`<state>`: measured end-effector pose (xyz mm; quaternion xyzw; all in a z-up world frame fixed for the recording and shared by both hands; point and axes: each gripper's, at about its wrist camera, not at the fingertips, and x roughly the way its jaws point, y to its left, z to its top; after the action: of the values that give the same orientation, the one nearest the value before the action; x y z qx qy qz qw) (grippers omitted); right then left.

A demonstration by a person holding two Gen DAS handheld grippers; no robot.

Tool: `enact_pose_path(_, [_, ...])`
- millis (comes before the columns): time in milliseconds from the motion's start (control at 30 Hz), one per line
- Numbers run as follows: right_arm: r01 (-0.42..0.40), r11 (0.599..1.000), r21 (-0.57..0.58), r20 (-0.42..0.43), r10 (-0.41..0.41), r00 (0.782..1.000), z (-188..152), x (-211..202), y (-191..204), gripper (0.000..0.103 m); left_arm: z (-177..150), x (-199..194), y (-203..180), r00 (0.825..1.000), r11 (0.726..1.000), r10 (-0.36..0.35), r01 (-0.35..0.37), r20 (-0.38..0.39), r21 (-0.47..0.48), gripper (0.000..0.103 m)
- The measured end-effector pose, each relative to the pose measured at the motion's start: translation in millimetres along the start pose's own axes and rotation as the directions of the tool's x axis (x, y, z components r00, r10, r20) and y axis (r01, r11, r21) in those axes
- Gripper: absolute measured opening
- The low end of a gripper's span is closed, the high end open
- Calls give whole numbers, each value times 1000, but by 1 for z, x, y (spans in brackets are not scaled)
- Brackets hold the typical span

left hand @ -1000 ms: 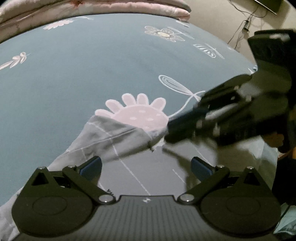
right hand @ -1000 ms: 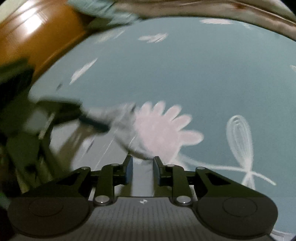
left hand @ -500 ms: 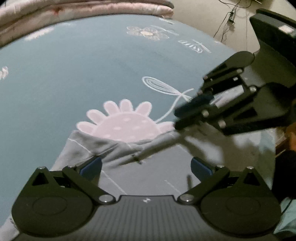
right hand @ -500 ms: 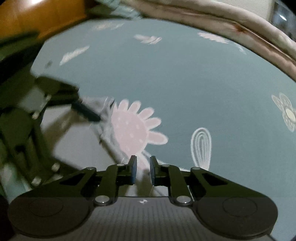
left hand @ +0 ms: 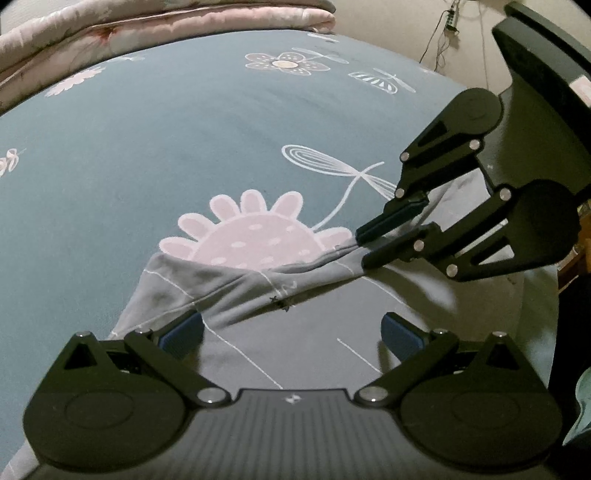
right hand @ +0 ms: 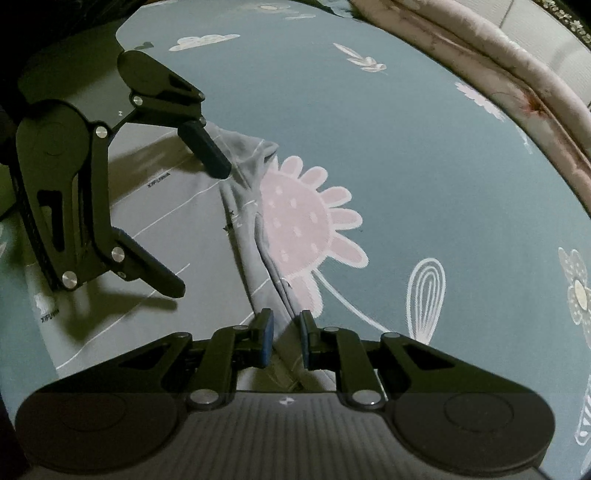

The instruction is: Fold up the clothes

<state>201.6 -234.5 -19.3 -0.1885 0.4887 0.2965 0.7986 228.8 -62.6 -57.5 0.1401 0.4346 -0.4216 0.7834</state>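
A grey garment [left hand: 240,295] with thin white lines lies on the teal flowered bed sheet [left hand: 147,166]. Its far edge is bunched into a ridge across a pink flower print. My right gripper [left hand: 364,248] comes in from the right, its jaws narrow and pinching that ridge at its right end. In the right wrist view the fold of the garment [right hand: 166,206] runs up between the pads of the right gripper [right hand: 286,332]. My left gripper [left hand: 291,328] hangs wide open over the flat part of the cloth, holding nothing. It shows at the left as the left gripper [right hand: 199,232].
A folded pink quilt [left hand: 147,29] lies along the far side of the bed, and the same quilt [right hand: 498,81] curves down the right. Cables [left hand: 450,22] hang on the wall behind. The mattress drops off at the right of the left wrist view.
The right gripper rolled and its jaws narrowed onto the cloth's far edge, which now stands in a tighter ridge. The left gripper stayed wide open and shifted slightly.
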Motion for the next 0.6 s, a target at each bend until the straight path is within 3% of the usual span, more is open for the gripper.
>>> enact_pose_path(133, [-48, 998, -33, -27, 47, 999, 4, 1, -1, 8, 2, 1, 1, 1000, 1000, -3, 3, -5, 3, 102])
enact_pose_path(267, [26, 998, -50, 24, -25, 999, 7, -10, -5, 5, 3, -4, 7, 1000, 999, -10, 11, 22, -49, 102])
enact_pose_path(367, [18, 998, 64, 43, -21, 999, 4, -13, -21, 7, 3, -4, 14, 1000, 996, -7, 8, 17, -88, 102])
enact_pose_path(500, [42, 998, 37, -5, -42, 999, 0, -8, -10, 16, 2, -6, 16, 1000, 996, 21, -19, 12, -82, 102])
enact_pose_path(600, [4, 993, 120, 60, -12, 998, 5, -19, -13, 18, 2, -8, 19, 1000, 995, 30, -29, 9, -97, 102])
